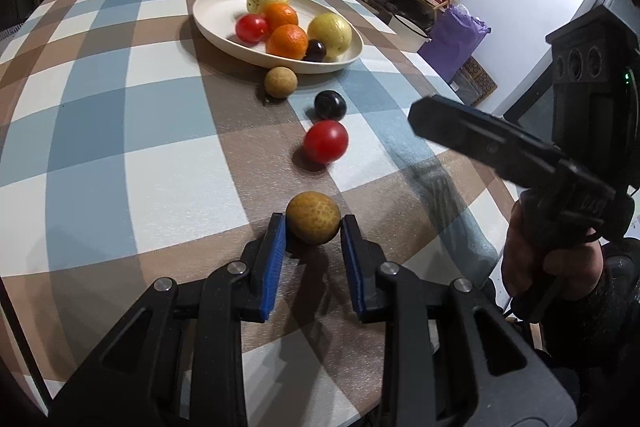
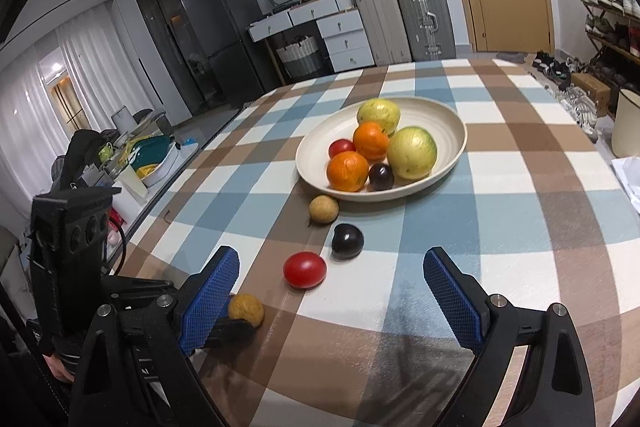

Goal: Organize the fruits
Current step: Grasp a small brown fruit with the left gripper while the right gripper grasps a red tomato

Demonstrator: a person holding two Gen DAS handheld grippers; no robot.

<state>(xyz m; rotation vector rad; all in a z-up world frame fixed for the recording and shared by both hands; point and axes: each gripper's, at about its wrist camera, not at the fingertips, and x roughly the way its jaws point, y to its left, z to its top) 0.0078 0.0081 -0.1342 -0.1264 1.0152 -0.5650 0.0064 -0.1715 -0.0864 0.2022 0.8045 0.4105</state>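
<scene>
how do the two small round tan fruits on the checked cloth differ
The darker, speckled yellow-brown round fruit sits between the left gripper pads, gripped; the paler tan round fruit lies free beside the cream oval bowl. The speckled one is nearest the camera, the pale one farthest in the row. The pale one seems to have a short dark stem; the other shows none. Both are small, round and outside the bowl.
</scene>
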